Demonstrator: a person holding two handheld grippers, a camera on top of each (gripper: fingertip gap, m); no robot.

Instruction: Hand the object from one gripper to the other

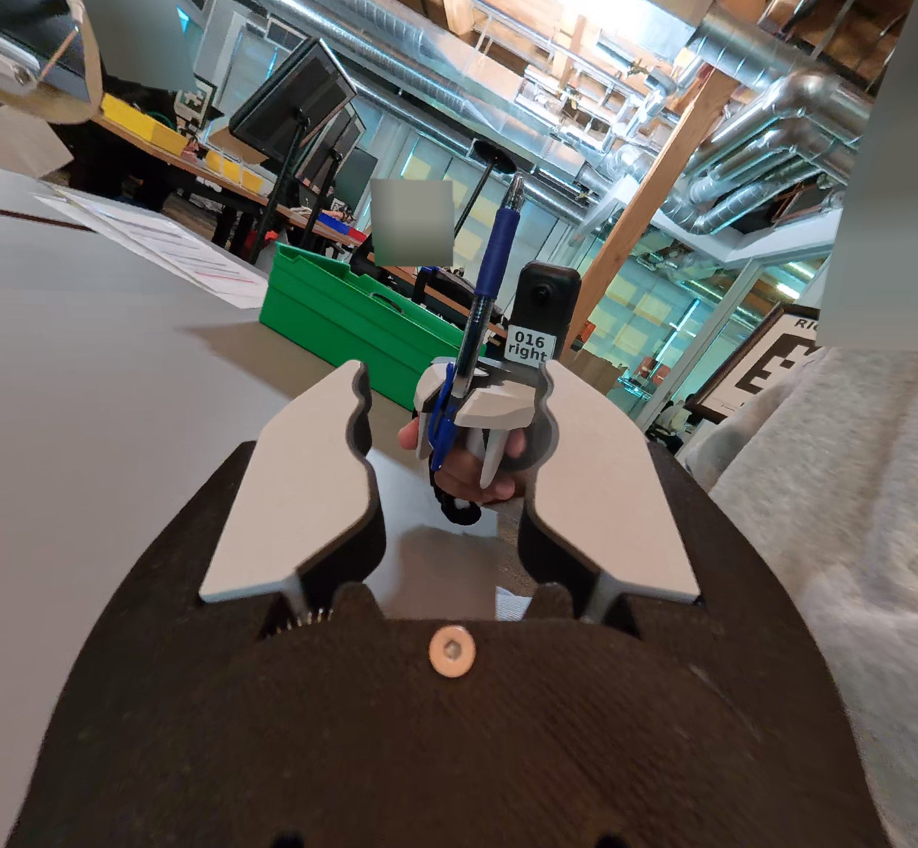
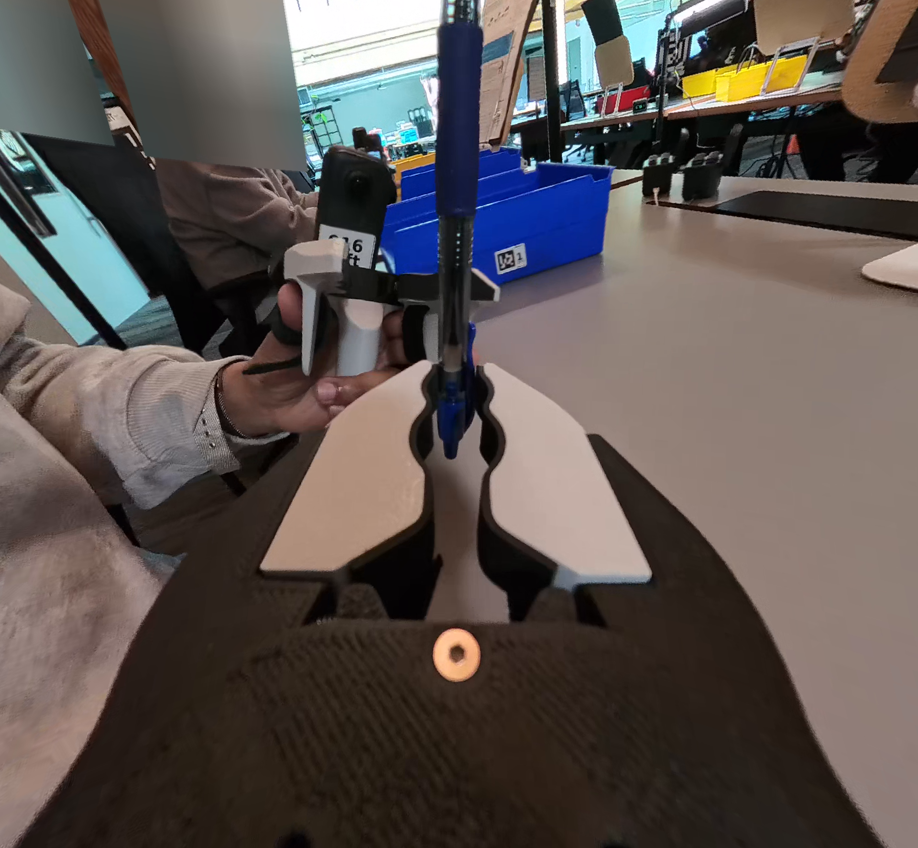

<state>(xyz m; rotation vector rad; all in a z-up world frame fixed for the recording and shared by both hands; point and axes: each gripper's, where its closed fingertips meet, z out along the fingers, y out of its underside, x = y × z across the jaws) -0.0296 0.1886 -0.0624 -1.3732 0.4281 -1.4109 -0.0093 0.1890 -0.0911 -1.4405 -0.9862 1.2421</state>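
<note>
A blue pen (image 2: 458, 128) stands upright with its tip up. My right gripper (image 2: 454, 377) is shut on its lower clip end, a little above the grey table (image 2: 695, 327). In the left wrist view the pen (image 1: 492, 252) and the right gripper (image 1: 459, 402) show just beyond my left gripper (image 1: 454, 377), which is open and empty with its jaws wide apart. In the right wrist view the left gripper (image 2: 397, 285) faces me with the pen's barrel lined up between its fingers; I see no contact.
A green bin (image 1: 338, 307) stands on the table behind the grippers in the left wrist view. Blue bins (image 2: 536, 213) stand at the back in the right wrist view. A paper sheet (image 1: 164, 243) lies far left. A black mat (image 2: 819, 213) lies far right. Spacing between my two grippers at the tips: around 4 cm.
</note>
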